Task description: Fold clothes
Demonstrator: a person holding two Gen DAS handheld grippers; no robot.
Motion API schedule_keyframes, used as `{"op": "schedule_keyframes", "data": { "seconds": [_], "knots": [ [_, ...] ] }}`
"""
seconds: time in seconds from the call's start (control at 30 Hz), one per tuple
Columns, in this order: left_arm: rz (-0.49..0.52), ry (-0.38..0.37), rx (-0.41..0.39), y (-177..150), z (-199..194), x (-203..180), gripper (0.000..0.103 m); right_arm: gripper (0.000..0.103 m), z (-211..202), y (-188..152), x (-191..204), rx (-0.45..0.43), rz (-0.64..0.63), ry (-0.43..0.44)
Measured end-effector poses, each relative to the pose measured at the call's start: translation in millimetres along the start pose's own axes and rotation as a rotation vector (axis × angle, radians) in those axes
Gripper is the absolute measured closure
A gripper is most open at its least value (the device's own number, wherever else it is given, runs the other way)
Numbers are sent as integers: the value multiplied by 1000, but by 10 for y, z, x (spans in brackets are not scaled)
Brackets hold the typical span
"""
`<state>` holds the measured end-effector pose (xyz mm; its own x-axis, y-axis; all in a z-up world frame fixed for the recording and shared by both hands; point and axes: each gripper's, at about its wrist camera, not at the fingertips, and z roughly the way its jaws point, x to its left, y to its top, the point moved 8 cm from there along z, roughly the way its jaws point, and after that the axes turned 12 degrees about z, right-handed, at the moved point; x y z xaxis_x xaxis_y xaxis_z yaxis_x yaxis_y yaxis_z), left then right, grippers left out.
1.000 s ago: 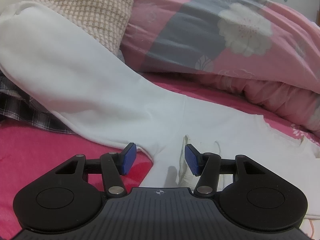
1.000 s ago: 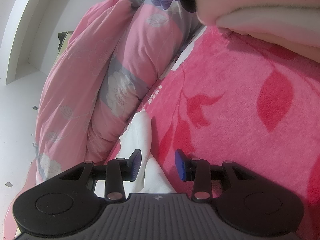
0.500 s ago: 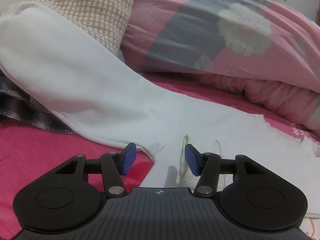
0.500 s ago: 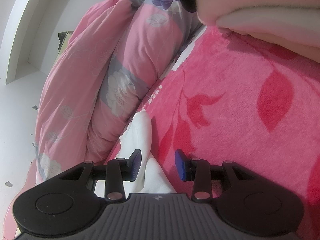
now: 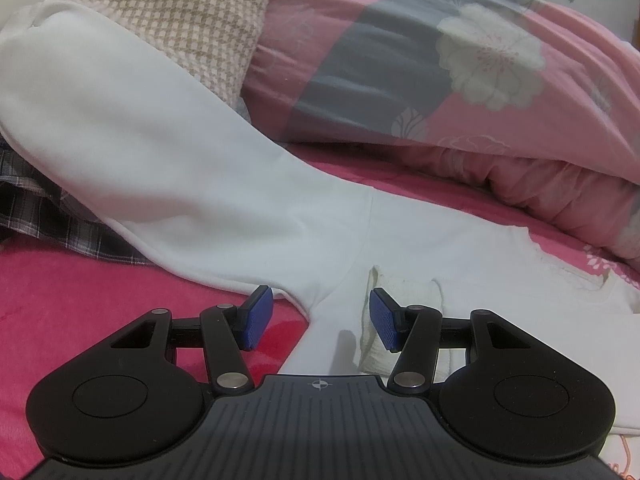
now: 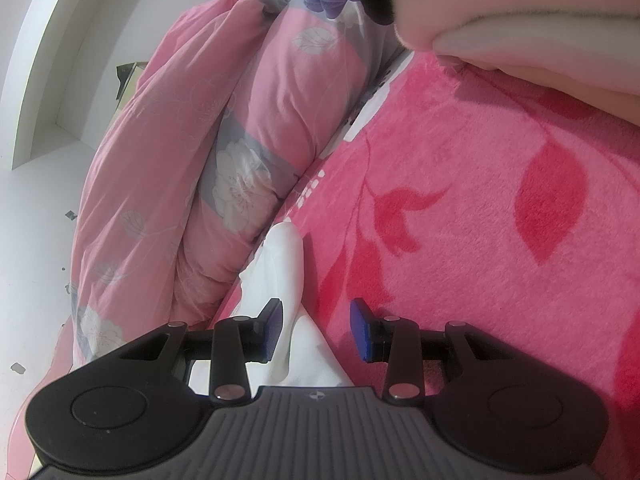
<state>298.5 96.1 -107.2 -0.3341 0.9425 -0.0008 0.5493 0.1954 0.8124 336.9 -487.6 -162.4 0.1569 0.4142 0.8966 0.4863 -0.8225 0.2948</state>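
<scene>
While lying flat on the bed [image 5: 60, 300]:
Garment [image 5: 224, 208]: spreading white.
Left tool [image 5: 320, 318]: standing apart, gripping nothing.
Right tool [image 6: 316, 330]: standing apart, straddling cloth.

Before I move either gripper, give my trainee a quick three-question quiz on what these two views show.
1. True or false: the left gripper is shut on the white garment.
2. What lies under the white garment's far left end? A) plaid cloth B) a towel C) a book
3. Fill in: the right gripper hangs over a white fold between the floral quilt and the pink ____ blanket.

Key: 1 false, both pads stand clear of it; 2 A, plaid cloth; 3 leaf-patterned.
</scene>
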Motion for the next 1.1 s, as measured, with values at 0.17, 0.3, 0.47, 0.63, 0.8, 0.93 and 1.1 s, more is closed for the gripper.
{"op": "schedule_keyframes", "data": {
  "seconds": [0.17, 0.3, 0.47, 0.63, 0.8, 0.93, 1.1],
  "knots": [
    [1, 0, -2, -6, 4, 6, 49, 64, 1, 2, -1, 0, 0, 0],
    [-1, 1, 0, -12, 13, 9, 49, 64, -1, 1, -2, 0, 0, 0],
    [-5, 3, 1, -24, 2, 17, 49, 64, -4, 3, -3, 0, 0, 0],
    [-13, 5, 5, -30, 1, 33, 49, 64, -6, 4, -2, 1, 0, 0],
    [-16, 5, 8, -26, -4, 43, 49, 64, -6, 5, -2, 1, 1, 0],
    [-17, 6, 9, -23, -6, 42, 49, 64, -5, 5, -1, 1, 1, 0],
    [-20, 8, 8, -22, -7, 47, 49, 64, -6, 2, 1, 1, 2, 1]
  ]
}}
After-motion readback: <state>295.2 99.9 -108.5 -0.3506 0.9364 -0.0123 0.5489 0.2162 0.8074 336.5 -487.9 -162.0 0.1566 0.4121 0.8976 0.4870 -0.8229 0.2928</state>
